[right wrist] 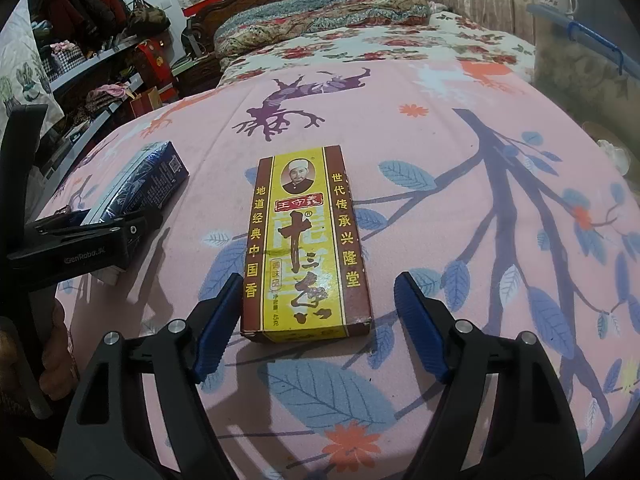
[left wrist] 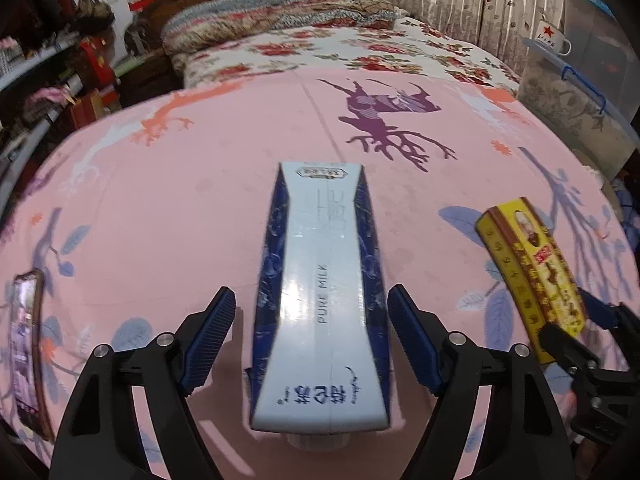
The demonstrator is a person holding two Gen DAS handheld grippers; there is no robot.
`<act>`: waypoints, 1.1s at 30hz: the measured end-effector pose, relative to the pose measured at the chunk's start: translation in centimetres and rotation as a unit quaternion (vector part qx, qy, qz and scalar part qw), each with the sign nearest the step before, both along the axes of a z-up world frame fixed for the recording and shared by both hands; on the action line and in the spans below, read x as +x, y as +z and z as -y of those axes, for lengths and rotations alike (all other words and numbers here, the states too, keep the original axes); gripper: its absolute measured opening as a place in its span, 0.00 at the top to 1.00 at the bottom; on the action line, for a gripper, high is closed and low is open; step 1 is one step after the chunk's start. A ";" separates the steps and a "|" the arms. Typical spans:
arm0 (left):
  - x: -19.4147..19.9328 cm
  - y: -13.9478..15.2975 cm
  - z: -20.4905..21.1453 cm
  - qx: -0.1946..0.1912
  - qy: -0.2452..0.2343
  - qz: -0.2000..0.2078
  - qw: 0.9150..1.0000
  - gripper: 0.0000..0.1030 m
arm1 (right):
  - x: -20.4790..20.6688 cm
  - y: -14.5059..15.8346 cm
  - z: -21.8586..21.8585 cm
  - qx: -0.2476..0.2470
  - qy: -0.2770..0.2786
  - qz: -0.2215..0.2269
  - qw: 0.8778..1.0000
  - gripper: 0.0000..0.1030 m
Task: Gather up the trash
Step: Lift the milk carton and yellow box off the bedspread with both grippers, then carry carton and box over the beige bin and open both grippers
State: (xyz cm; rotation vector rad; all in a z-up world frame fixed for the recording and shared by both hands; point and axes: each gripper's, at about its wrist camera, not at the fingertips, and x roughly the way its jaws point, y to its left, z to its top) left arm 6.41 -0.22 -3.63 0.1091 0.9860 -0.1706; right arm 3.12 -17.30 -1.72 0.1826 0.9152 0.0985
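Note:
A blue and white milk carton [left wrist: 320, 264] lies lengthwise on the pink bedsheet [left wrist: 160, 220]. My left gripper [left wrist: 312, 292] straddles its near half, open, with a gap showing at each pad. A yellow and brown spice box [right wrist: 306, 240] lies flat on the sheet to the right of the carton. My right gripper [right wrist: 319, 278] is open around the box's near end; the left pad is close to the box and the right pad stands clear of it. The right wrist view also shows the carton [right wrist: 148, 176] at the left, with the left gripper's fingers [right wrist: 100, 232] beside it.
A phone [left wrist: 26, 340] lies near the bed's left edge. Folded quilts [left wrist: 280, 12] are piled at the headboard. A clear storage bin [left wrist: 572, 92] with a star-marked mug [left wrist: 554, 38] on it stands at the right. Cluttered shelves [right wrist: 80, 52] line the left.

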 end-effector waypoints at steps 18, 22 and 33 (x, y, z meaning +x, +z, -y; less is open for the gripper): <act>0.5 2.3 3.0 -0.049 -0.059 0.003 0.997 0.53 | -0.2 1.2 3.6 0.019 -0.046 0.041 0.998 0.40; 1.5 3.1 8.3 -0.046 -0.120 -0.002 0.992 0.53 | -0.3 1.4 7.0 0.031 -0.081 0.048 0.995 0.40; 3.8 4.3 32.6 -0.036 -0.341 -0.027 0.939 0.53 | -1.5 3.2 27.1 0.040 -0.239 0.079 0.967 0.40</act>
